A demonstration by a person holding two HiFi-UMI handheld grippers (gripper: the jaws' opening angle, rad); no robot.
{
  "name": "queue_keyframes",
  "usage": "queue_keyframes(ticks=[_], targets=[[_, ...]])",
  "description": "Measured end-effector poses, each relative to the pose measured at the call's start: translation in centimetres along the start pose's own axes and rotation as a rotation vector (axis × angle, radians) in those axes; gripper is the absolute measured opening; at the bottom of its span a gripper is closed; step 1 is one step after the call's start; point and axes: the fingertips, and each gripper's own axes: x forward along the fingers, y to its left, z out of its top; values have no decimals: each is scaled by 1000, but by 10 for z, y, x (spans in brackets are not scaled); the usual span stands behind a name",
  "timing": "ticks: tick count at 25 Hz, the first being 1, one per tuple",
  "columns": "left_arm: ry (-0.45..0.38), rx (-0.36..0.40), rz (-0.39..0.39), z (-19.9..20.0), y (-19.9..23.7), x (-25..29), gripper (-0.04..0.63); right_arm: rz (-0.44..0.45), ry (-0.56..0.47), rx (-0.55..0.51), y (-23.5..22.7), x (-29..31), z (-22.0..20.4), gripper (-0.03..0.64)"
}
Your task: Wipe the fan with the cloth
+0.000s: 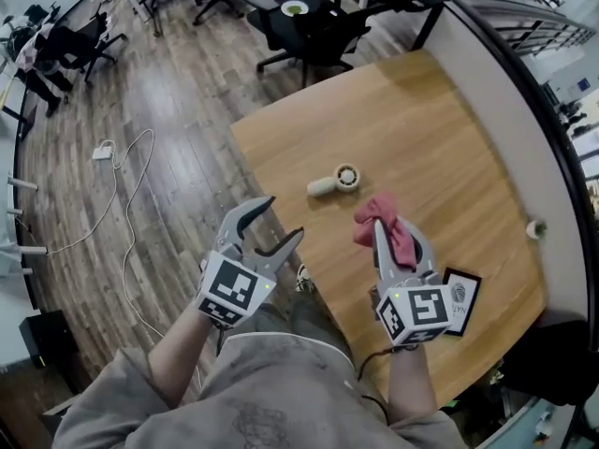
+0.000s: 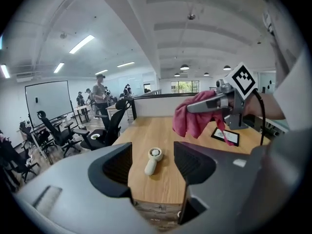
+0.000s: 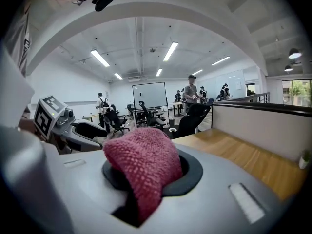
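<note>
Fan lies flat mid-bench — handle toward the bench's left edge, head inward. Left claw spread, empty — right claw pinches cloth.

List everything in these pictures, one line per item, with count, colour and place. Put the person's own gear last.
Table: one, light wood, centre right of the head view.
Fan: one, cream, lying mid-table.
Cloth: one, pinkish red, held up above the table's near side.
Card: one, black-edged, flat on the table's near right.
Small object: one, pale green, at the table's right edge; too small to identify.
Office chairs: several, black, beyond the table's far end.
Cable: one, white, on the floor at left.
People: several, standing far back.
Left gripper: one, grey, jaws apart and empty, by the table's near-left edge.
Right gripper: one, grey, shut on the cloth.
</note>
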Motion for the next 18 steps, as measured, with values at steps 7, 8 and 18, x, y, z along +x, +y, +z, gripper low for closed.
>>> queue_keyframes(ticks=[7, 8, 18], targets=[[118, 81, -41, -49, 5, 63, 268, -11, 84, 14, -32, 49, -42, 83], [143, 118, -50, -54, 4, 71, 268, -16, 93, 16, -35, 55, -47, 83], [191, 72, -161, -113, 15, 147, 268, -81, 156, 49, -59, 109, -89, 83]])
